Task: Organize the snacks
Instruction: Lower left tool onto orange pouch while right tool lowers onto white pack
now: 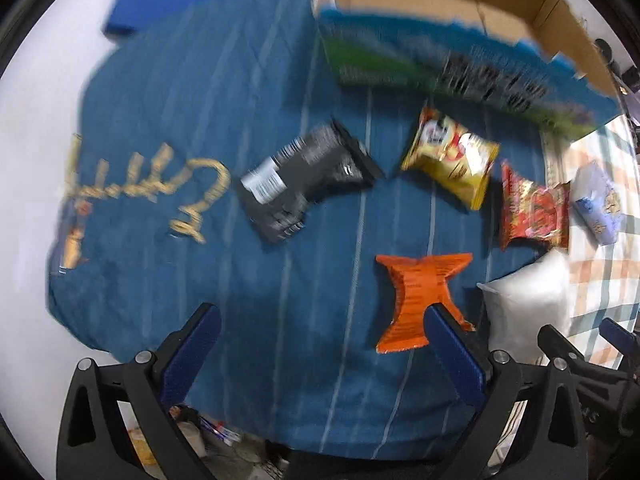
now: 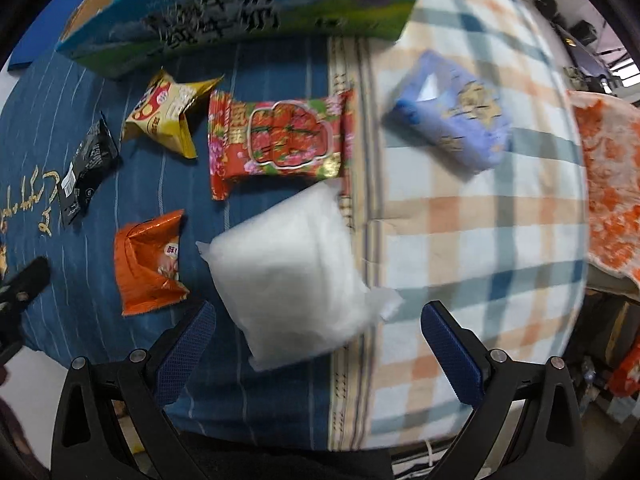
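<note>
Snacks (image 2: 276, 136) scattered on cloth; left claw (image 1: 320, 344), right claw (image 2: 320, 340) both released, empty.

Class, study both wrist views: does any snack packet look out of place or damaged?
Nothing looks damaged or spilled. The purple packet lies apart on the checked cloth, while the other packets lie on the blue cloth.

From my tongs I can read nothing for certain: large blurred dark characters cross the cardboard box (image 2: 248, 12), and gold cursive embroidery (image 1: 152, 184) sits left of it on the blue cloth (image 1: 200, 80).
</note>
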Demonstrator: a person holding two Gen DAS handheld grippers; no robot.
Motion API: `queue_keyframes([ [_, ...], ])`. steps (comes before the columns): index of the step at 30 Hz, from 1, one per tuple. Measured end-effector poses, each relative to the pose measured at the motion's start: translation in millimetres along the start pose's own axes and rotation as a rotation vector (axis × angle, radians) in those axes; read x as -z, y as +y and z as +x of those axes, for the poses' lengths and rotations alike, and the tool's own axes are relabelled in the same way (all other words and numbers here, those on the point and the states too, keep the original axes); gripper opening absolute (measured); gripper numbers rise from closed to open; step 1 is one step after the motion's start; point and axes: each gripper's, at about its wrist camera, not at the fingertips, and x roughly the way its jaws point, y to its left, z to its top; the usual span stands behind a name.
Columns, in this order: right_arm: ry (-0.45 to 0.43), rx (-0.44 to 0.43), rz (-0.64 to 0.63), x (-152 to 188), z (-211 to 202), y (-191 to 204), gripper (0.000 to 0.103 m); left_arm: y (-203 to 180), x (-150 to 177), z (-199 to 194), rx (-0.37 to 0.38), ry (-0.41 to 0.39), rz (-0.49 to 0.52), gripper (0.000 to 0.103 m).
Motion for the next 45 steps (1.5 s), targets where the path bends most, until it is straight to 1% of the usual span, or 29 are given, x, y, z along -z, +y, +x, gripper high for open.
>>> queue_keyframes([
  [1, 0.011, 0.011, -0.008, 0, 7, 1, 0.103, -1, -1, 11, 0.004, 0.027, 0.004, 0.102],
  [2, 0.018, 0.007, -0.015, 0, 13, 2, 0.103, -3, -2, 21, 0.025, 0.054, 0.008, 0.102],
  [3, 0.019, 0.002, -0.020, 0, 17, 2, 0.103, -3, -3, 31, 0.066, 0.073, 0.002, 0.100],
  [4, 0.024, 0.002, -0.024, 1, 21, 3, 0.103, -4, -4, 40, 0.089, 0.084, -0.005, 0.096],
  [6, 0.034, -0.005, -0.032, 2, 28, 3, 0.103, -4, -5, 51, 0.130, 0.115, -0.023, 0.094],
  [8, 0.051, -0.017, -0.043, 4, 34, 4, 0.103, -5, -7, 57, 0.176, 0.120, -0.035, 0.094],
  [11, 0.069, -0.015, -0.053, 6, 43, 2, 0.103, -11, -12, 67, 0.208, 0.133, -0.021, 0.094],
  [14, 0.082, -0.017, -0.053, 9, 53, 1, 0.103, -19, -16, 79, 0.244, 0.164, 0.001, 0.094],
  [17, 0.091, -0.016, -0.057, 13, 65, 4, 0.103, -32, -20, 87, 0.245, 0.161, 0.052, 0.094],
  [20, 0.098, 0.010, -0.087, 16, 73, 8, 0.103, -44, -23, 93, 0.223, 0.161, 0.112, 0.094],
  [23, 0.103, 0.034, -0.103, 11, 79, 19, 0.103, -54, -29, 95, 0.163, 0.144, 0.174, 0.094],
  [27, 0.103, 0.023, -0.088, 14, 76, 16, 0.103, -54, -34, 93, 0.128, 0.165, 0.151, 0.094],
  [28, 0.103, 0.014, -0.082, 14, 74, 13, 0.103, -53, -33, 89, 0.133, 0.167, 0.151, 0.094],
  [30, 0.100, 0.002, -0.079, 14, 71, 8, 0.103, -51, -31, 91, 0.152, 0.189, 0.135, 0.094],
  [31, 0.098, 0.001, -0.080, 15, 71, 7, 0.103, -49, -33, 94, 0.173, 0.203, 0.127, 0.094],
  [33, 0.098, -0.003, -0.084, 14, 70, 6, 0.103, -44, -35, 107, 0.258, 0.275, 0.094, 0.094],
  [35, 0.100, -0.006, -0.088, 18, 72, 7, 0.103, -41, -40, 115, 0.293, 0.325, 0.073, 0.094],
  [36, 0.099, -0.005, -0.092, 18, 71, 5, 0.103, -47, -42, 121, 0.284, 0.345, 0.097, 0.094],
  [38, 0.097, 0.005, -0.104, 15, 71, 3, 0.103, -57, -45, 131, 0.241, 0.367, 0.171, 0.094],
  [40, 0.100, 0.013, -0.112, 15, 73, 6, 0.103, -71, -46, 138, 0.222, 0.396, 0.229, 0.094],
  [43, 0.101, 0.020, -0.113, 15, 84, 15, 0.103, -85, -41, 151, 0.208, 0.435, 0.255, 0.093],
  [44, 0.102, 0.021, -0.110, 16, 86, 15, 0.103, -86, -37, 154, 0.205, 0.438, 0.245, 0.089],
  [45, 0.106, 0.022, -0.107, 5, 83, 23, 0.103, -85, -37, 161, 0.204, 0.442, 0.226, 0.071],
])
